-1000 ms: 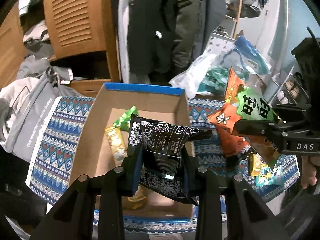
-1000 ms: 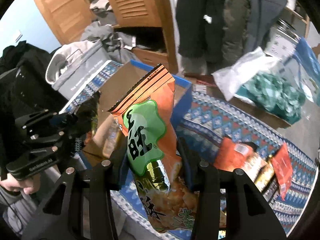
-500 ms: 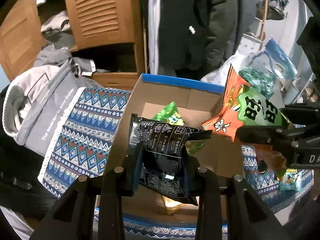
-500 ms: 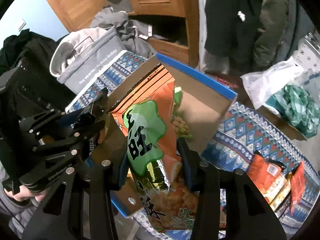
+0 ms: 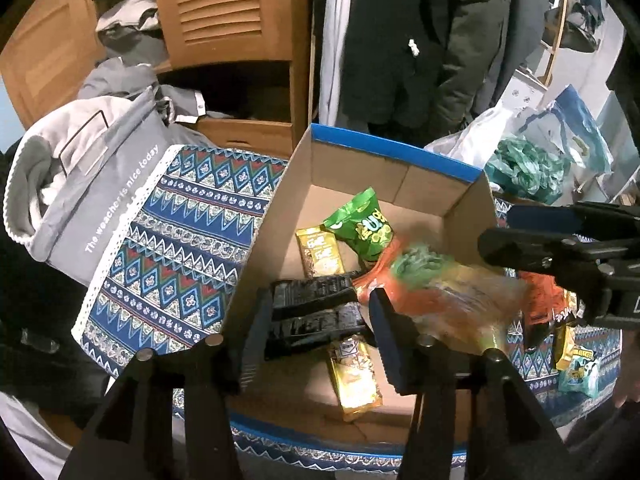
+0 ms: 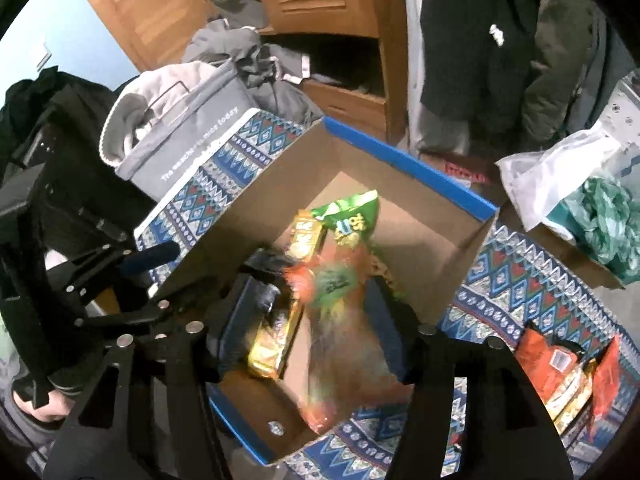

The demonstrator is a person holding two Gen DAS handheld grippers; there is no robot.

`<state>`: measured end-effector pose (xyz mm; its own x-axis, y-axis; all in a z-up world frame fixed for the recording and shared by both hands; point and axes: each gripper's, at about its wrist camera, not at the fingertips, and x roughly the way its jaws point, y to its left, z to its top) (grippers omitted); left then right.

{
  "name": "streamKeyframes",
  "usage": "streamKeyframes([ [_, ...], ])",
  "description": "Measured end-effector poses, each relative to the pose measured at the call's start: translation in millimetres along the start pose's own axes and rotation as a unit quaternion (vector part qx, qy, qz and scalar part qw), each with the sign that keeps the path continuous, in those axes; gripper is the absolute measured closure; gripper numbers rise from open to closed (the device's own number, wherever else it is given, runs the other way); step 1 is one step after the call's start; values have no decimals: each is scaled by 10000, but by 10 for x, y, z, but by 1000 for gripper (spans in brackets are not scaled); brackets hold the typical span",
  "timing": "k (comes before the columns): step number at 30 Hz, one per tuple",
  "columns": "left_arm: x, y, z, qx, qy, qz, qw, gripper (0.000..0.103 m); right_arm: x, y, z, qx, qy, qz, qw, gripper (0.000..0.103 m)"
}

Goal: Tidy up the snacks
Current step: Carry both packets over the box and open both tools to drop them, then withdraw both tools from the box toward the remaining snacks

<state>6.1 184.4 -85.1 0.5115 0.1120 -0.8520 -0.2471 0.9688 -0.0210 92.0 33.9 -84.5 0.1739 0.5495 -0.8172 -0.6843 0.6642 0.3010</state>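
On the patterned cloth (image 5: 176, 264) sits an open cardboard box (image 5: 436, 184) with a blue rim, and both tools hang over it. The left gripper (image 5: 316, 320) has just been opening its fingers; they stand apart, and the black packet (image 5: 316, 308) lies loose between them on the snacks in the box, no pad pressing it. The right gripper (image 6: 308, 316) has likewise just been opening; the orange and green bag (image 6: 340, 320) is blurred between its spread fingers, free of the pads and inside the box. The same bag (image 5: 432, 284) shows in the left view, beside the black packet.

Writing is scarce. A grey fabric basket (image 5: 100, 184) at the left of the cloth carries white letters that read "The weather is nice today". A green packet (image 5: 360, 228) at the far end of the box bears yellow lettering too warped to read. Two gold wrappers (image 5: 320, 252) (image 5: 354, 376) have print too small to make out.

More snacks lie on the cloth outside the box: orange packets (image 6: 548, 356) to the right. The cloth is blue with bands of zigzags and diamonds. Behind it stand a wooden wardrobe with a louvred door (image 5: 228, 12), dark coats (image 5: 400, 40) hanging, heaped grey clothes (image 5: 128, 40), and a plastic bag (image 6: 560, 164) by something teal.
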Motion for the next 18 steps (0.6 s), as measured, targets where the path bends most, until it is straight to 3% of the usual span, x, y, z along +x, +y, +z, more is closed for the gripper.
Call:
streamKeyframes([
  [18,-127,-433,18,350,-12,-283,9990,39,-386,-386,-319,116,-71,-509,9986,39],
])
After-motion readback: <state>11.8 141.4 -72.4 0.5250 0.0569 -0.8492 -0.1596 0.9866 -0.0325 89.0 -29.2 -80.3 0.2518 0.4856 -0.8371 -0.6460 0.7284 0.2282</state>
